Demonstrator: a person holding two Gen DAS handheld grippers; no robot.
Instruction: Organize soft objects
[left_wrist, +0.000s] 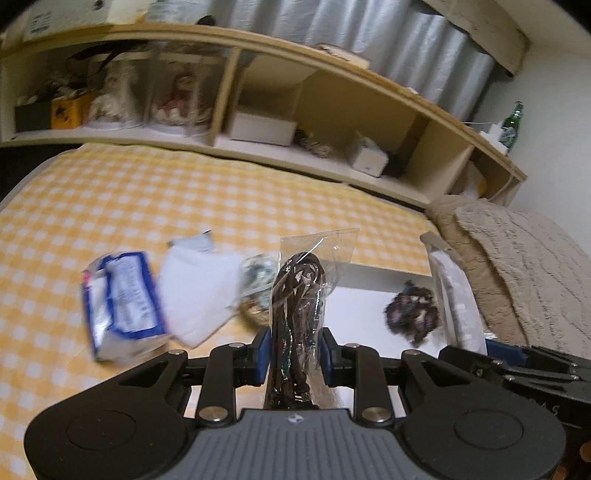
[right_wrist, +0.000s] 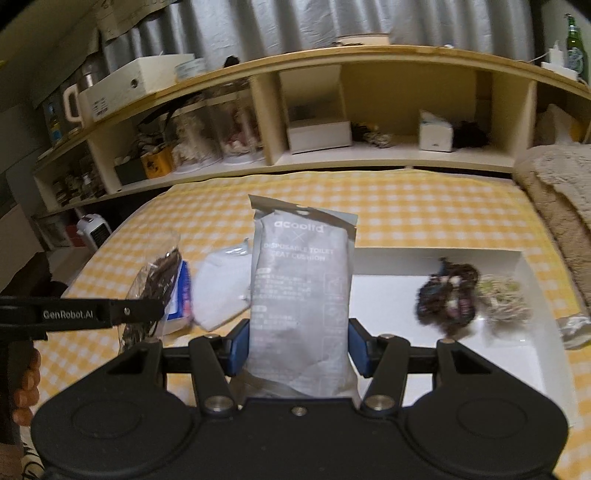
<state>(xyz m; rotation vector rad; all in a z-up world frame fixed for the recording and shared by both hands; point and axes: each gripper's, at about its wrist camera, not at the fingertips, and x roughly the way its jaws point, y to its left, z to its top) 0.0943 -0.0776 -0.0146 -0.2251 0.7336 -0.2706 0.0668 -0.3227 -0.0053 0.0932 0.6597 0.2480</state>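
My left gripper (left_wrist: 294, 352) is shut on a clear plastic bag with brown cords inside (left_wrist: 301, 291), held upright above the bed; the same bag (right_wrist: 157, 284) shows at the left of the right wrist view. My right gripper (right_wrist: 299, 347) is shut on a grey "disposable toilet seat cushion" packet (right_wrist: 301, 291), also upright. A shallow white tray (right_wrist: 391, 295) lies on the checked bedspread with a dark scrunchie (right_wrist: 447, 295) and a pale scrunchie (right_wrist: 504, 299) in it. On the bedspread left of the tray lie a white mask (left_wrist: 199, 291) and a blue-and-white packet (left_wrist: 122, 299).
A yellow-checked bedspread (left_wrist: 184, 199) covers the bed. A wooden headboard shelf (right_wrist: 369, 107) with boxes and jars runs along the far side. A beige fluffy blanket (left_wrist: 524, 266) is piled at the right. A person's hand (right_wrist: 26, 387) shows at the lower left.
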